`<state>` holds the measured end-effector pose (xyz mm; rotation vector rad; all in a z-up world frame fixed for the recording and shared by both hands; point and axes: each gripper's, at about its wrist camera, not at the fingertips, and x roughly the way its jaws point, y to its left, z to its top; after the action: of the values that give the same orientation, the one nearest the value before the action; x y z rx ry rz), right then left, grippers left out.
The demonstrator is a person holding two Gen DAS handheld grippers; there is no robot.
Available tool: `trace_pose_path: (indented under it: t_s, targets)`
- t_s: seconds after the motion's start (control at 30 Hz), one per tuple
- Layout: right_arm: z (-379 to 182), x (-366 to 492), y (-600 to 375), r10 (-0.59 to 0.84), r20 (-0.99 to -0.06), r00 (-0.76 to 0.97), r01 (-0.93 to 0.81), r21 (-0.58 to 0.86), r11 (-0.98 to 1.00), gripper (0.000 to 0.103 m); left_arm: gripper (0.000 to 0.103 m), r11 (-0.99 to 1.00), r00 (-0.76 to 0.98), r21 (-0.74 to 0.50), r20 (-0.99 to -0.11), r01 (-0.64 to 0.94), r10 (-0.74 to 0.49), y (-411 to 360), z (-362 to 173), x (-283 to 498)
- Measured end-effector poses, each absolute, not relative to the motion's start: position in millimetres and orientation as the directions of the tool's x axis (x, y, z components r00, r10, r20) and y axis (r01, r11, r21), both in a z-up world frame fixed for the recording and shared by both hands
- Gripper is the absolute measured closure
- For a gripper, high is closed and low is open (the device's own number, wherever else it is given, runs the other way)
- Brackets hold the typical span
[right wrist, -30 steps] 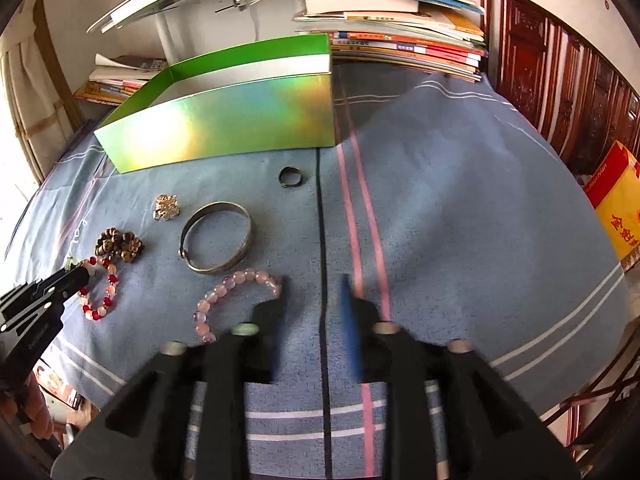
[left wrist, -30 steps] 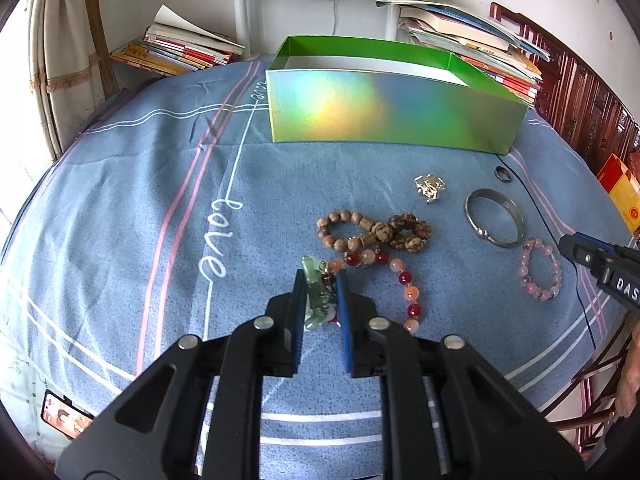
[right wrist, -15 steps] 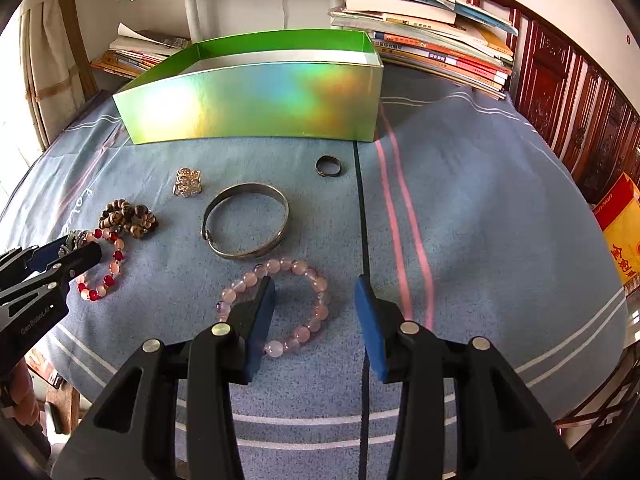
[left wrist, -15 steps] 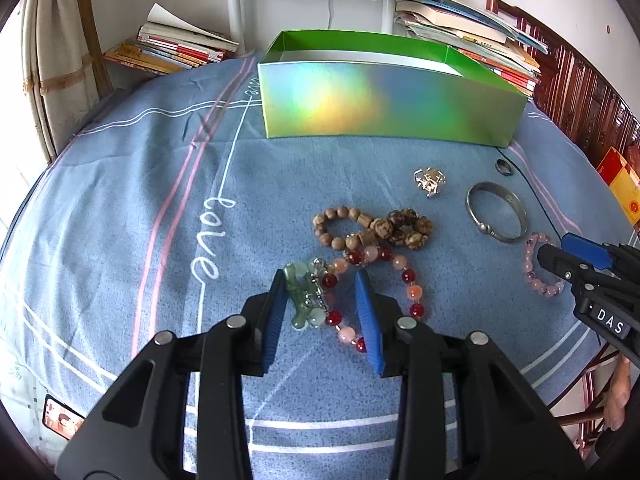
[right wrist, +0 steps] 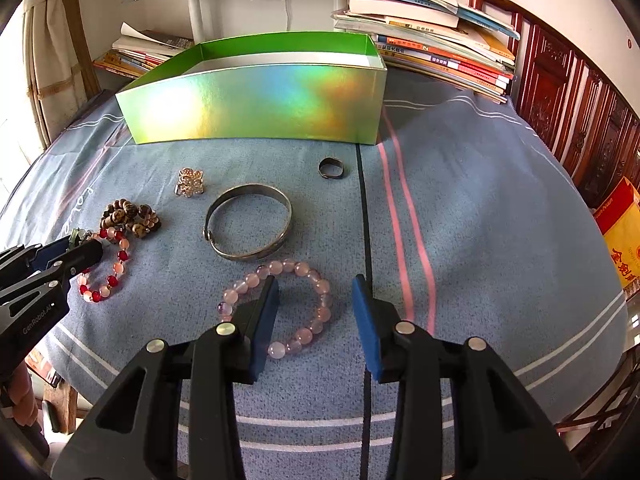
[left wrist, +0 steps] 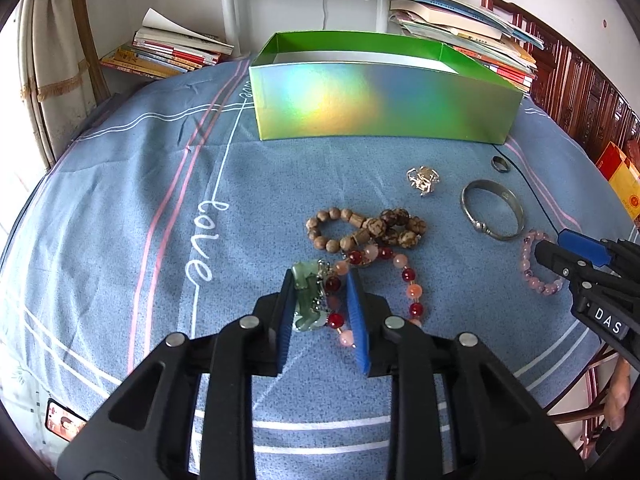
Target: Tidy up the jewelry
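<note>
Over the blue table (left wrist: 120, 200), the left tool (left wrist: 320, 280) has just narrowed around the jade charm (left wrist: 306, 298), perhaps not pinching yet; the right tool (right wrist: 314, 288) stands open astride the pink bracelet (right wrist: 280, 270), so both pickups look imminent.

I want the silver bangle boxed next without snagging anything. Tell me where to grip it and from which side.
Grip the silver bangle across its thin band on the near-right arc, coming from above with one finger inside the ring and one outside. It lies flat and open in the middle. That arc is clear of the clasp at its left, though the pink bead bracelet lies close.
</note>
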<state>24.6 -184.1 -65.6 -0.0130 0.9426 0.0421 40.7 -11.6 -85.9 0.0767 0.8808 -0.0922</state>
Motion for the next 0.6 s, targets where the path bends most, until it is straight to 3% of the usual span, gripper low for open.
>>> trace_pose_path:
  t_s: [0.1,0.37,0.53,0.6]
  targets:
    - [-66,25,-184,0.03,-0.809,0.587,-0.042,0.007,0.999,0.065,0.069,0.994,0.634,0.032,-0.772,0.1,-0.039,-9,-86,42]
    - [-65,24,-183,0.028,-0.806,0.591,-0.046,0.001,0.999,0.065,0.071,0.994,0.638,0.036,-0.769,0.107,-0.041,-9,-87,40]
    - [-65,22,-171,0.057,-0.801,0.596,-0.101,-0.004,0.995,0.094,0.088,0.989,0.643,0.042,-0.763,0.142,-0.06,-15,-87,35]
    - [-65,21,-169,0.046,-0.798,0.601,-0.101,-0.019,0.995,0.095,0.089,0.988,0.644,0.047,-0.763,0.146,-0.058,-16,-86,34]
